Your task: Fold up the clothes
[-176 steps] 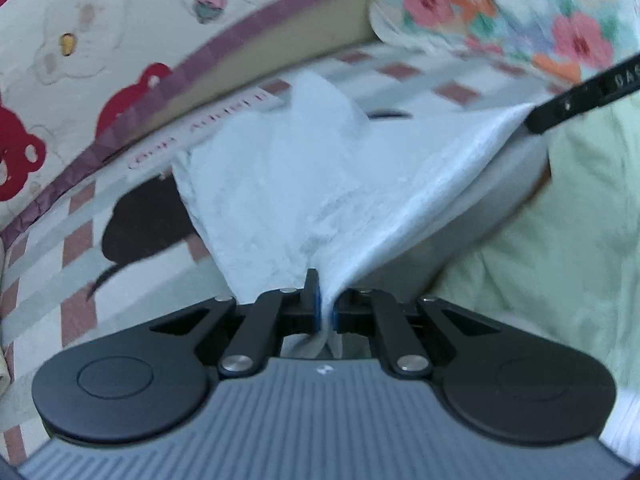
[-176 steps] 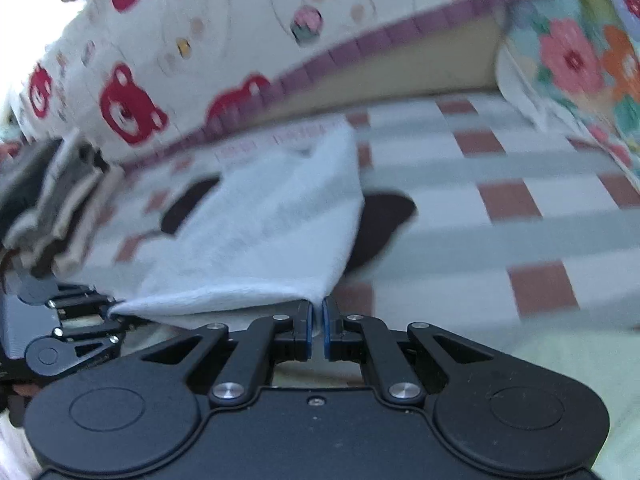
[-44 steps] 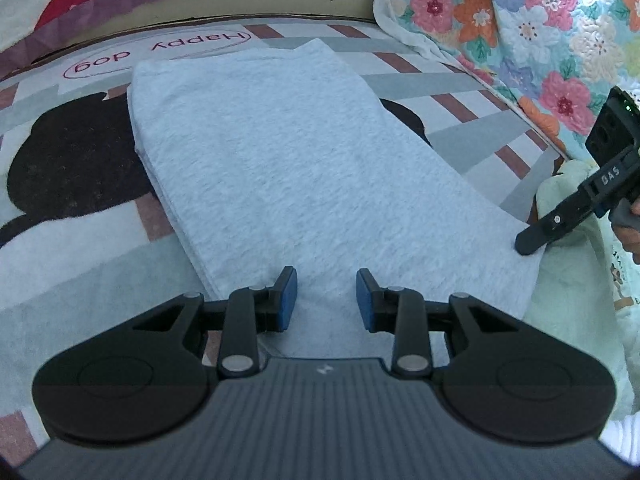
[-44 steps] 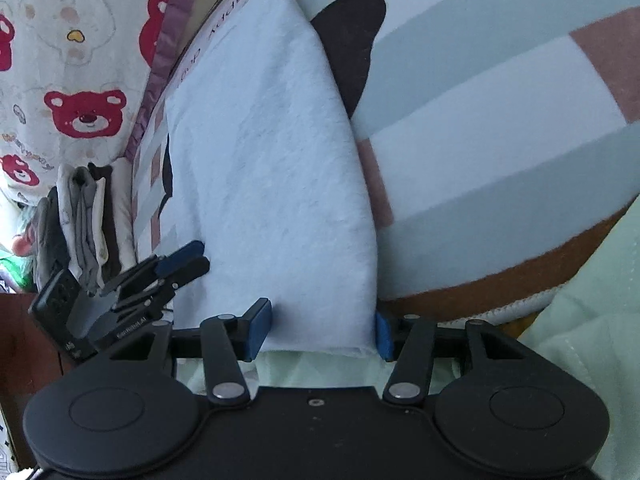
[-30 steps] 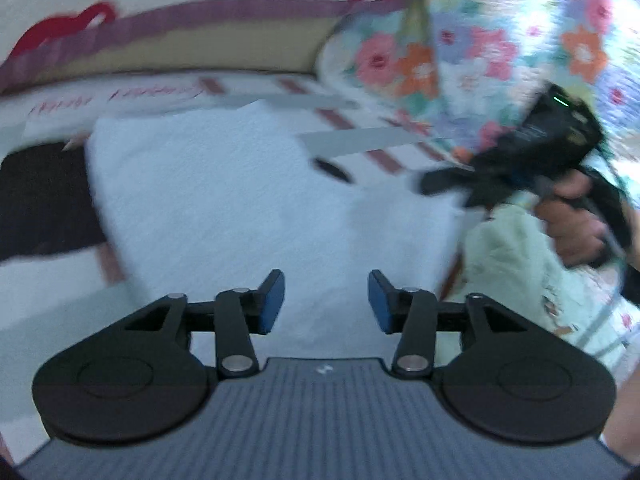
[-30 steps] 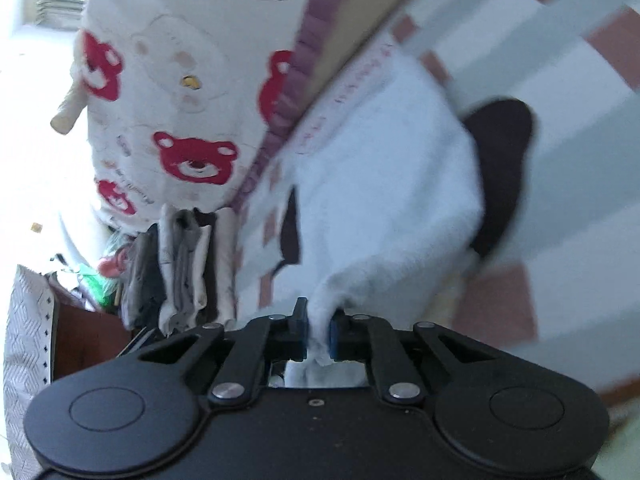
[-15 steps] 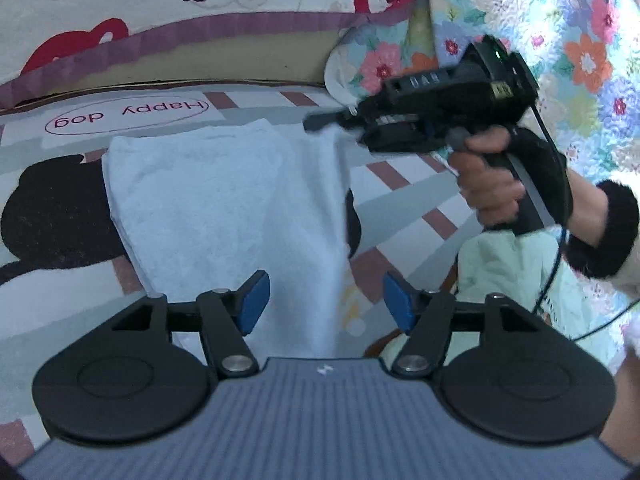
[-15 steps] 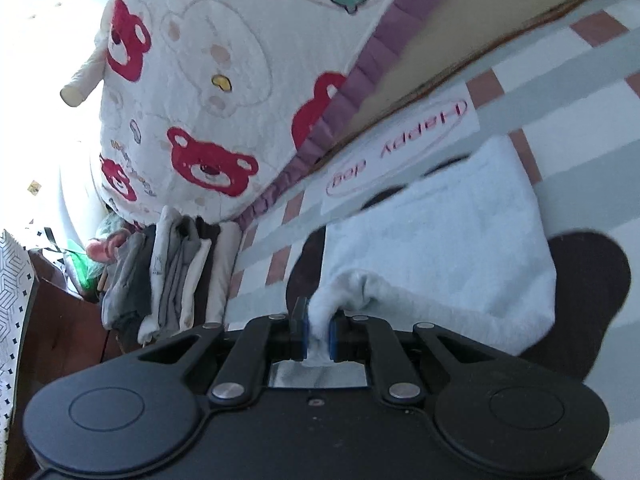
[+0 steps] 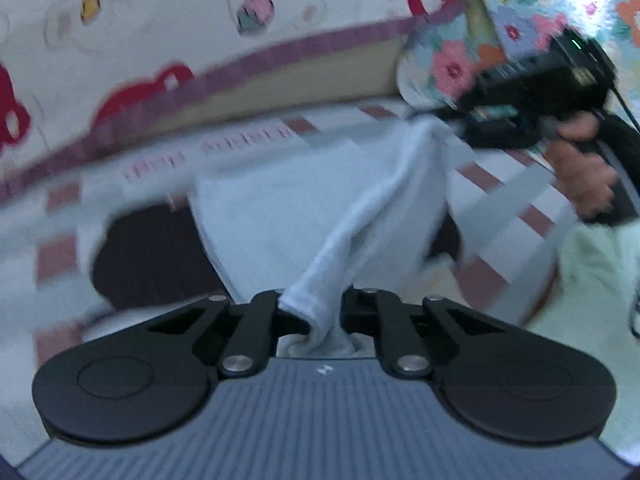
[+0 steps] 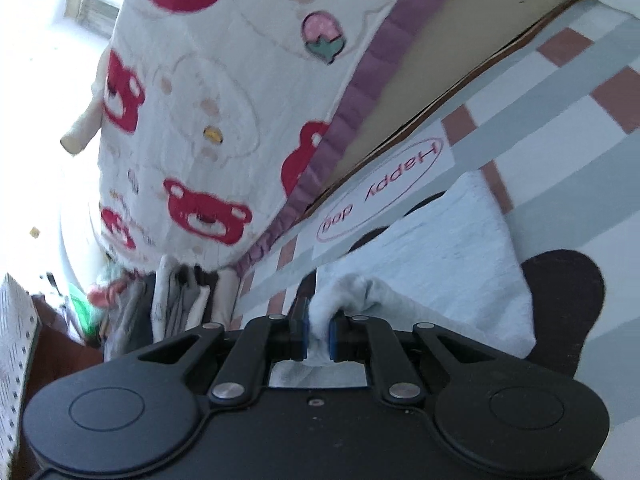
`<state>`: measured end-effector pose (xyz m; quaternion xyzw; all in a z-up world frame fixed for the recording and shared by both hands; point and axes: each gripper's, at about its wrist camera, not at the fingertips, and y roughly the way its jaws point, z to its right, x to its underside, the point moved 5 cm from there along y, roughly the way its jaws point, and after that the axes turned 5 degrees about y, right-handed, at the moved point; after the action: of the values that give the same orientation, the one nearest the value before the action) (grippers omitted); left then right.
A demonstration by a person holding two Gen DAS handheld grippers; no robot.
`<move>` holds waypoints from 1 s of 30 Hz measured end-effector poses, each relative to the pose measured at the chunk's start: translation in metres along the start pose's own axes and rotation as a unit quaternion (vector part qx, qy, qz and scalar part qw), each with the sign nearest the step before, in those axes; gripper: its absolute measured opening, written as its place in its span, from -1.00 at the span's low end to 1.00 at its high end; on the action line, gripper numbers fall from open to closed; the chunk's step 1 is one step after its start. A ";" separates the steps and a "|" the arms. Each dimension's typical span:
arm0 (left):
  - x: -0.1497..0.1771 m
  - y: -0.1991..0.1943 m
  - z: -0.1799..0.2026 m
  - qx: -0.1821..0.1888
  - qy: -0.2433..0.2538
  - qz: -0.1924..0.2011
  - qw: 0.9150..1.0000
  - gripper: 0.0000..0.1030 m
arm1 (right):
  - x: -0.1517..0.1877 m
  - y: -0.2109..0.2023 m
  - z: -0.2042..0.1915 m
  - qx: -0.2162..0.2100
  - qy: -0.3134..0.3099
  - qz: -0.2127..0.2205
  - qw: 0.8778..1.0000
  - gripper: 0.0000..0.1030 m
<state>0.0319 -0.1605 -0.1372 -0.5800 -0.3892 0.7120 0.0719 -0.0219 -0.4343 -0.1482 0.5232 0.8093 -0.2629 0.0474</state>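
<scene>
I am closing my left gripper [image 9: 310, 314] on the near corner of the pale blue, fluffy folded garment [image 9: 280, 216], where half a second ago its jaws were standing wide apart with nothing between them; the cloth is now bunching up between the jaws. My right gripper [image 10: 318, 334] is still clamping the other near corner, its blue pads [image 10: 305, 334] pressing a tuft of the same fabric. The garment is lying on the striped mat with the black dog shape [image 10: 568, 292], its near edge lifting off between my two tools. With both corners now in hand, I am judging that the next fold, carrying this edge over towards the far end, is ready to begin.
</scene>
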 end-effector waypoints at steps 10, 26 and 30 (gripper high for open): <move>-0.065 0.098 -0.043 -0.043 0.050 -0.033 0.997 -0.82 | -0.057 0.020 0.038 0.043 0.066 0.015 0.997 -0.66; -0.079 0.147 -0.068 -0.030 0.013 -0.043 0.999 -0.84 | -0.056 0.012 0.068 0.117 -0.124 0.035 0.985 -0.13; -0.088 0.152 -0.068 -0.032 0.016 -0.040 0.999 -0.84 | -0.045 0.026 0.073 0.133 -0.153 0.012 0.979 -0.13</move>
<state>0.1729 -0.2815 -0.1684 -0.5773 -0.4333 0.6864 0.0880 0.0064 -0.4975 -0.2052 0.4884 0.7438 -0.4442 0.1043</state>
